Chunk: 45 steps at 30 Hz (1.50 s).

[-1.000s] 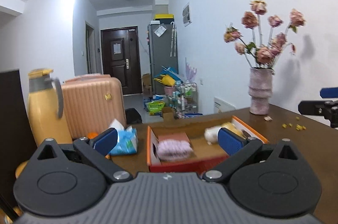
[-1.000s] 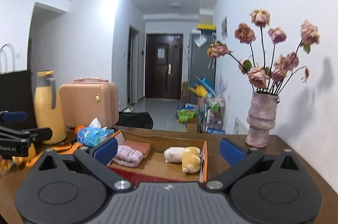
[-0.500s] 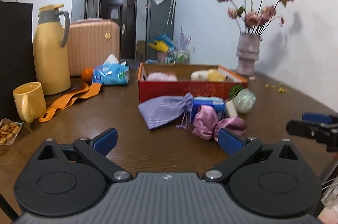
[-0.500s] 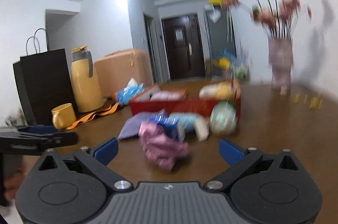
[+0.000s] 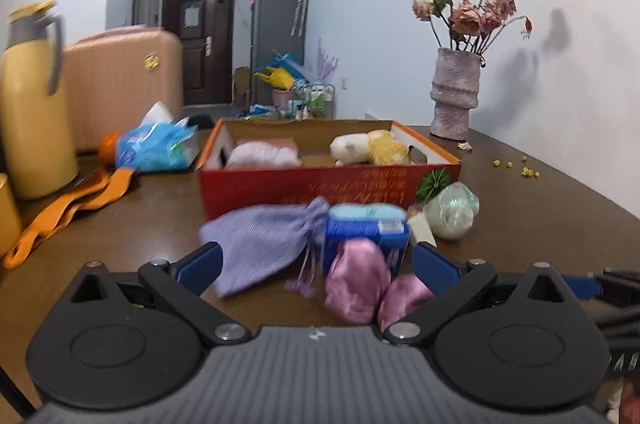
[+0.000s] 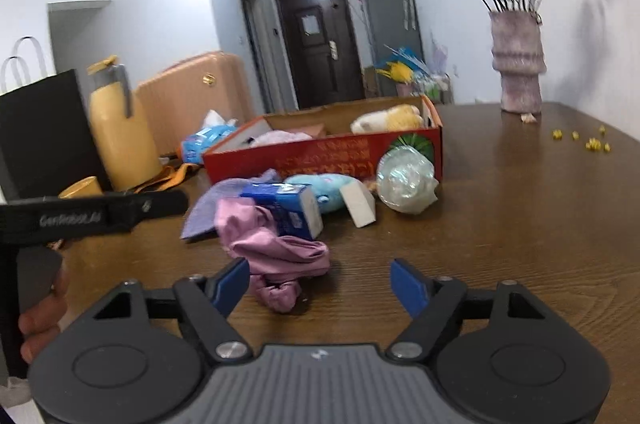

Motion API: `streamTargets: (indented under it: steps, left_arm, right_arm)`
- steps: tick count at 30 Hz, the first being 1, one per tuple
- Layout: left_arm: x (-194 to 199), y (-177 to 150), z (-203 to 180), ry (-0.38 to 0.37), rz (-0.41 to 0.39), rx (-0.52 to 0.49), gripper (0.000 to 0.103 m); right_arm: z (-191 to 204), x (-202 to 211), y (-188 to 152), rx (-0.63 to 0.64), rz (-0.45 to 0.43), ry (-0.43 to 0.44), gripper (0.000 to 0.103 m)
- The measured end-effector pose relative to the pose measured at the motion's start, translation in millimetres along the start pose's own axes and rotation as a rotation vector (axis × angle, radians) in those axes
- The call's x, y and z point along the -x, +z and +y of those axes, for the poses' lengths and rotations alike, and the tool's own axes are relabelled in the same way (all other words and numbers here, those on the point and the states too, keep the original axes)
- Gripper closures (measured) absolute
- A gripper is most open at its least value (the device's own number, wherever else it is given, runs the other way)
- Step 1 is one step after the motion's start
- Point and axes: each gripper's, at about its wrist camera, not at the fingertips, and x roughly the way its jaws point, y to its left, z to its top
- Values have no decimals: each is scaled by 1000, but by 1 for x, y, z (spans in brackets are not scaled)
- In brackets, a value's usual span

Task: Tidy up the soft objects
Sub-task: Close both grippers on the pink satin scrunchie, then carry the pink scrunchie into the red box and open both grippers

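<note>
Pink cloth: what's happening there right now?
Both grippers, left and right, open, empty. Pink cloth on table before red box. Blue pack leans against it.

one red box (image 5: 328,184) at twelve o'clock holds two soft items; five more lie before it; one vase (image 5: 454,92), one thermos (image 5: 34,96), one suitcase (image 5: 120,80).

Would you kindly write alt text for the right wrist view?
Open right tongs hover over a wooden table, just short of a crumpled pink cloth. Behind it lie more soft items and a red box holding plush toys.
</note>
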Motion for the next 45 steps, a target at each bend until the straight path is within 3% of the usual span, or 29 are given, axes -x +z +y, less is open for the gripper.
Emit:
streamTargets:
  steps: [3,5,7,13,20,25,29,31,36,40,42,45]
  left_arm:
    - [-23,9,-7,-49,-3,0,9]
    - [-40,10,-7,-67,45,38,26]
    - [-51,6,-4,-72,106,68,55]
    - [-33,-17,10,-62,131,107,77]
    - [13,-46,1,-44,116,74,77]
    - [24,-68,-1,-80,193,103,77]
    - [30,-71,0,-87,190,114,78]
    - [33,-69,2,-103,181,111,72]
    - [45,-51,11,-127,75,137,54]
    - [28,-40,12,-136,73,145,44]
    - [17,-41,10,-141,95,141,45]
    - [2,-49,13,-156,164,172,72]
  right_arm:
    - [-6,-15,5,-34,20,5,33]
    - [-8,-21,8,-48,16,9,33]
    - [-8,-26,10,-55,5,9,33]
    - [-7,-38,10,-92,16,19,33]
    - [13,-40,9,-71,29,78,34]
    - [25,-30,12,-46,16,94,34]
    - [32,-27,8,-11,25,79,37]
    - [30,-26,4,-15,32,67,42]
    - [23,-17,1,-39,21,58,42]
    - [22,-19,-1,-47,28,60,43]
    - [22,-22,-2,-48,39,52,49]
    - [16,-28,-5,-82,67,64,61]
